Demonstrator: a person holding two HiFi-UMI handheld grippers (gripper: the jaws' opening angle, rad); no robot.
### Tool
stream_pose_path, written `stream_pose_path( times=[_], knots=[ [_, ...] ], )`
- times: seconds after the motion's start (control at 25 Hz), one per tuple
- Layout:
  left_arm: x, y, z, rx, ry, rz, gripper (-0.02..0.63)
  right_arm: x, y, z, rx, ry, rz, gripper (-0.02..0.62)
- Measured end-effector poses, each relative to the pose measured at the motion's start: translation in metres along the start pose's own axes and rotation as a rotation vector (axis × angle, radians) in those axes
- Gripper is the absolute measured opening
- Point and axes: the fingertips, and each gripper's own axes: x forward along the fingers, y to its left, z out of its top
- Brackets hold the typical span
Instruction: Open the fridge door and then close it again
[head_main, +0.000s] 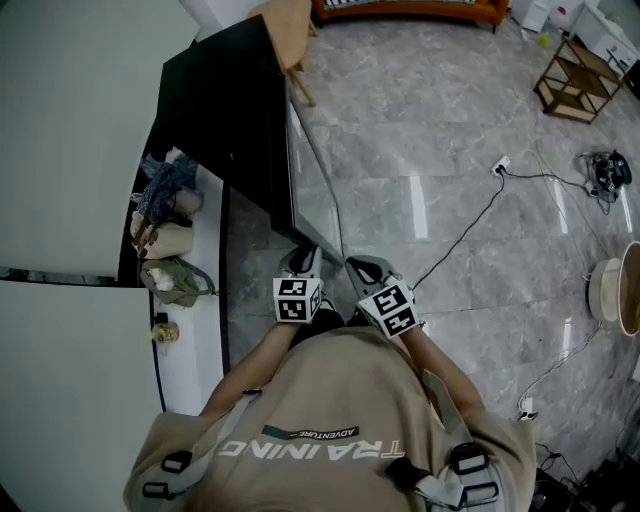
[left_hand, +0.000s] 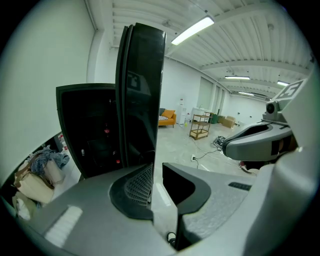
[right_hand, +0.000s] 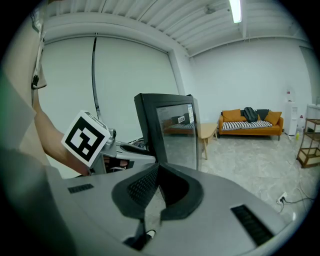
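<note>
While the black fridge door stands open at upper left, the left gripper sits at its near edge, fingers narrowly parted, and the right gripper beside it is pinched closed on nothing.

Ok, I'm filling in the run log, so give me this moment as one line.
fridge door: open | left gripper: jaws slightly apart at door's free edge, grip unclear | right gripper: jaws together, empty
</note>
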Motion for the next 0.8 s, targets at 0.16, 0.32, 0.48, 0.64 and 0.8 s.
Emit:
stream_pose_path(
  times=[0.16,0.32,0.48,0.64,0.8],
  knots=[
    [0.008,-0.021,0.006,0.017,0.000,-0.057,0.054,-0.011,-0.007,0.000,0.014,0.006,-0.032,-0.005],
    [0.012,-0.022,0.007,-0.002,-0.008,-0.059,0.032,-0.015,-0.003,0.007,0.012,0.011,-0.072,-0.005],
    [0.012,-0.025,0.003,-0.020,-0.004,-0.077,0.026,-0.024,0.000,0.009,0.007,0.017,-0.126,-0.005],
    [0.010,-0.025,0.003,-0.017,0.001,-0.102,0.026,-0.032,0.004,0.012,0.028,0.004,-0.185,-0.005],
    [0.007,-0.024,0.006,-0.018,-0.014,-0.102,0.026,-0.039,0.008,0.004,0.058,0.003,-0.215,-0.005]
  ],
)
